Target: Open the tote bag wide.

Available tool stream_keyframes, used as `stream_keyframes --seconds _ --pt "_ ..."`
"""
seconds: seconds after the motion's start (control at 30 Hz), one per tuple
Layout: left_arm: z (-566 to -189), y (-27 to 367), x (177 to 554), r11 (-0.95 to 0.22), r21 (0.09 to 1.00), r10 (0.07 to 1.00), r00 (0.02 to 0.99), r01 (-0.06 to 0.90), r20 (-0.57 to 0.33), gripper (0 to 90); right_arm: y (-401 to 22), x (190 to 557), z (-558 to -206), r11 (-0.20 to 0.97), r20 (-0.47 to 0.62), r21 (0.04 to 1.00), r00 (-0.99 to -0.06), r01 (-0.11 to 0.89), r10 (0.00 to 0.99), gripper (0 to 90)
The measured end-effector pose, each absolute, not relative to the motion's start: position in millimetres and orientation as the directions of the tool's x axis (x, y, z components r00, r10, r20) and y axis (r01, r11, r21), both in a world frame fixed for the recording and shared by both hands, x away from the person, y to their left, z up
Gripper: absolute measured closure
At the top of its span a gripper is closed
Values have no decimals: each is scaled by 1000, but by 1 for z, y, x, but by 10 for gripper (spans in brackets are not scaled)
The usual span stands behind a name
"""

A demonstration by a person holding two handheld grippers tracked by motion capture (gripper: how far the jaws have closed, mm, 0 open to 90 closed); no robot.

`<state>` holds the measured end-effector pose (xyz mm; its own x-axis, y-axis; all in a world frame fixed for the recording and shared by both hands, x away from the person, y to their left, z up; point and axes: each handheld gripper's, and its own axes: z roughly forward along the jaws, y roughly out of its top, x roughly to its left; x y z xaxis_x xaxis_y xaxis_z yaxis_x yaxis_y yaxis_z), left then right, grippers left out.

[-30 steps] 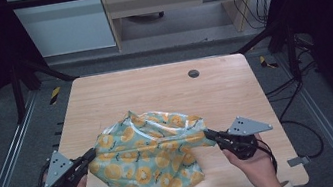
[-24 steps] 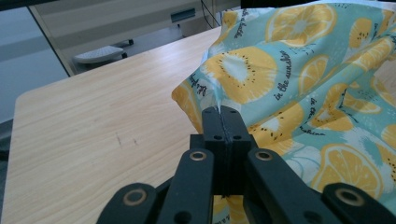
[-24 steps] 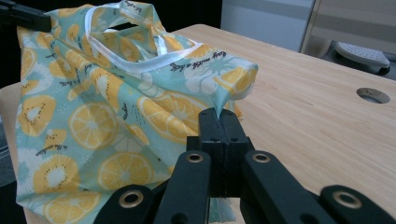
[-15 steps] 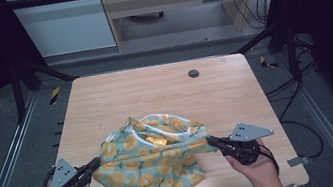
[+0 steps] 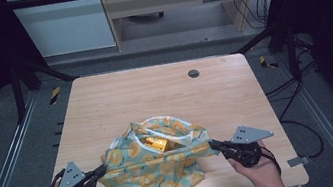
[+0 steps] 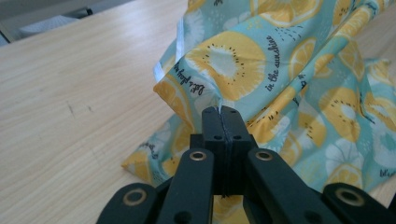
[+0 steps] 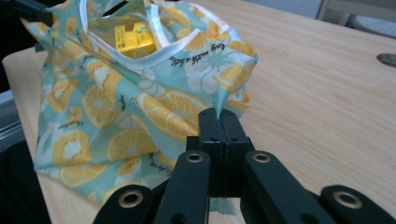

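One table (image 5: pixel 154 95) fills the middle of the high view: pale wood grain, square with rounded corners, with a single small dark round cap (image 5: pixel 193 73) set in it toward 1 o'clock. On it, at about 6 o'clock near the front edge, lies one cloth (image 5: pixel 156 168), the largest loose thing here: soft thin fabric, teal, printed with yellow citrus slices, white flowers and short lines of black script, edged in white trim, bunched into a loose pouch with its mouth open upward. Inside the mouth sits one yellow box (image 5: pixel 156 144), hard-edged and blocky, partly hidden by the folds. Two grippers work the cloth, each held in one hand. The left gripper (image 5: pixel 101 169), at 7 o'clock, has its black jaws pressed fully together on a pinch of the cloth's left corner. The right gripper (image 5: pixel 213 143), at 5 o'clock, is likewise clamped tight on the right corner. The fabric is pulled taut between them. Each carries one grey three-cornered plate on top.
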<state>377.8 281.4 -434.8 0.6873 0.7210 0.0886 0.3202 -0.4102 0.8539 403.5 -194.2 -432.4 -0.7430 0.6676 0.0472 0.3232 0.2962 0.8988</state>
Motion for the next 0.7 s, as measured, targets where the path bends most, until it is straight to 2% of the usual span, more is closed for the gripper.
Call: stream_keyframes --seconds 0.33,0.7 --pt "-448 271 384 -518 783 690 709 344 145 900 -196 401 -449 381 36 856 -778 348 628 900" --pt "-462 263 395 -585 715 680 712 383 175 900 -189 406 -464 479 16 793 -798 377 602 900"
